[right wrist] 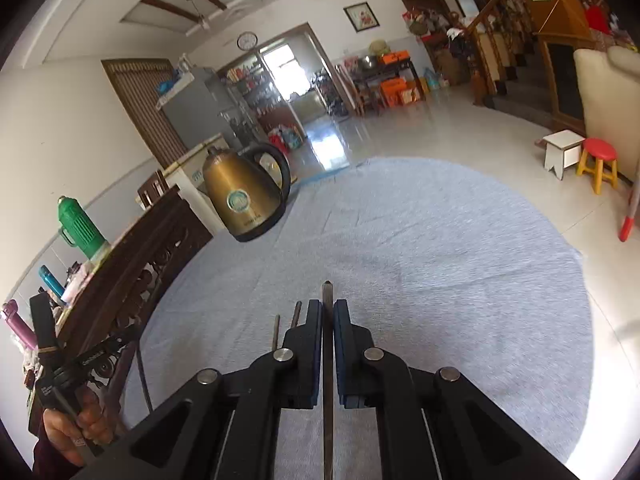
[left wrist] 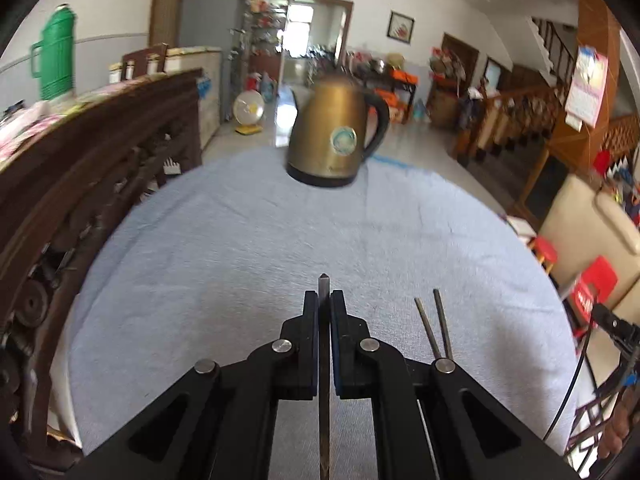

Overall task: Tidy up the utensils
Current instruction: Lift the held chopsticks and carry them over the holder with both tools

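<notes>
I have both tools clamped tight, each on one dark chopstick. The left tool (left wrist: 324, 304) grips its chopstick (left wrist: 323, 408) upright between the pads, the pointed tip poking out just beyond the fingertips (left wrist: 311, 308). The right tool (right wrist: 327, 312) holds a second chopstick (right wrist: 328, 412) the same way, tip just past the pads.

I'm taking the kettle (left wrist: 334, 136) as my landmark; it stands at the far edge of the round surface (left wrist: 224, 248), which carries a pale blue cloth. Both held chopsticks sit on the near side of the surface from the kettle, well apart from it. From the left camera, two more thin sticks (left wrist: 434, 326) show just right of my left tool, also well short of the kettle; whether they rest on the cloth I cannot tell. A dark carved chair back (left wrist: 92, 160) stands left of the kettle, with a green flask (left wrist: 56, 56) behind it.
</notes>
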